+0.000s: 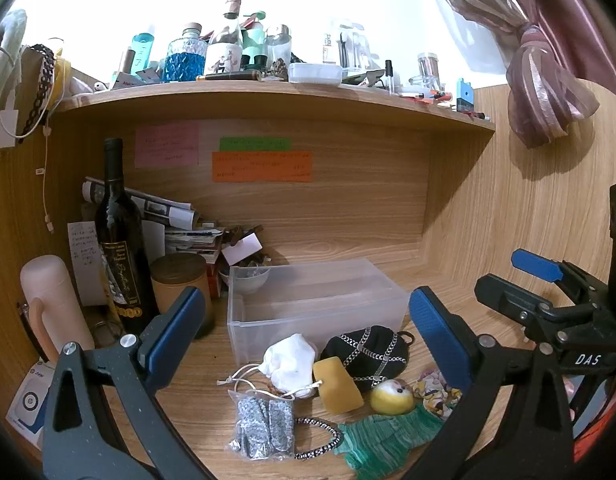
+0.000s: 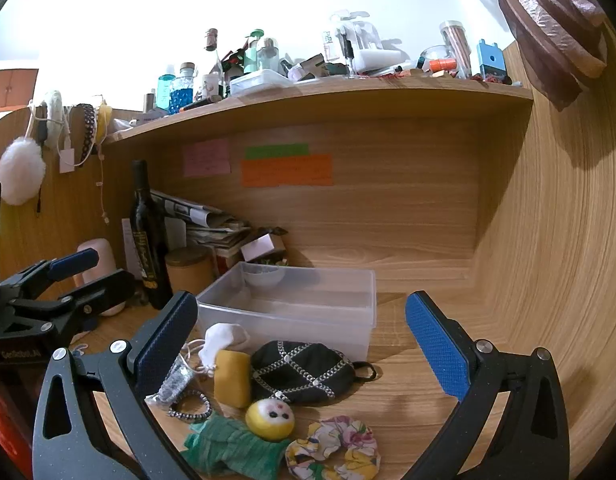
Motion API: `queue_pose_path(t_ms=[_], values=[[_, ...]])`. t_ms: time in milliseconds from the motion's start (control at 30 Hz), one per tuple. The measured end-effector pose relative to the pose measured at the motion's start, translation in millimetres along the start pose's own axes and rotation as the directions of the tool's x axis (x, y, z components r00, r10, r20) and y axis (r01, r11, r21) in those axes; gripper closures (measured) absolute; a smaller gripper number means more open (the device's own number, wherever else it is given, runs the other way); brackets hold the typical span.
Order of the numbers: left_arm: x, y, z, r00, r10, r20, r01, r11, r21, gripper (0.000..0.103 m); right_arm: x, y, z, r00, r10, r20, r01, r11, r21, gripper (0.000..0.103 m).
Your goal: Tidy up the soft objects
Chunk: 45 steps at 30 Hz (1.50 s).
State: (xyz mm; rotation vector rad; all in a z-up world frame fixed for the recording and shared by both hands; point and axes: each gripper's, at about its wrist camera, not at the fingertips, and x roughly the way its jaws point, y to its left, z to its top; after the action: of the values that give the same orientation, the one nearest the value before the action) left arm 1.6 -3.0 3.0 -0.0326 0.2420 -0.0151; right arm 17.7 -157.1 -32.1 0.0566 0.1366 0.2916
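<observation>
Both the left gripper [image 1: 308, 336] and the right gripper [image 2: 304, 344] were wide open and held nothing. The soft things [image 1: 363, 352] lay on the table [image 2: 419, 392], low in the frame, beside the clear box [image 1: 315, 300], probably waiting to go inside.

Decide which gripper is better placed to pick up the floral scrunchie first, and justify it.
Right, probably. The floral scrunchie lies between the open right gripper fingers, whereas it sits behind the left gripper's right finger.
</observation>
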Motion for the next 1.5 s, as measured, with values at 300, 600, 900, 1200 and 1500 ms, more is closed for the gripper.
queue_pose_path(t_ms=[300, 600, 900, 1200, 1500], values=[[-0.4, 0.5, -0.1, 1.0, 0.001, 0.002, -0.001, 1.0, 0.0, 0.0, -0.6, 0.5, 1.3, 1.0, 0.002, 0.0, -0.002, 1.0, -0.001, 0.0], [0.2, -0.2, 0.9, 1.0, -0.003, 0.003, 0.003, 1.0, 0.0, 0.0, -2.1, 0.3, 1.5, 1.0, 0.004, 0.004, -0.004, 1.0, 0.002, 0.0], [0.2, -0.1, 0.7, 1.0, -0.003, 0.004, 0.003, 1.0, 0.0, 0.0, -2.5, 0.5, 2.8, 1.0, 0.007, 0.005, -0.007, 1.0, 0.005, 0.0], [0.2, 0.0, 1.2, 1.0, -0.003, 0.007, 0.003, 1.0, -0.002, 0.0, -2.8, 0.4, 2.7, 1.0, 0.005, 0.006, -0.006, 1.0, 0.004, 0.0], [0.0, -0.4, 1.3, 1.0, -0.003, 0.007, 0.003, 1.0, -0.002, 0.0, -3.1, 2.5, 1.9, 1.0, 0.015, 0.006, -0.015, 1.0, 0.005, 0.0]])
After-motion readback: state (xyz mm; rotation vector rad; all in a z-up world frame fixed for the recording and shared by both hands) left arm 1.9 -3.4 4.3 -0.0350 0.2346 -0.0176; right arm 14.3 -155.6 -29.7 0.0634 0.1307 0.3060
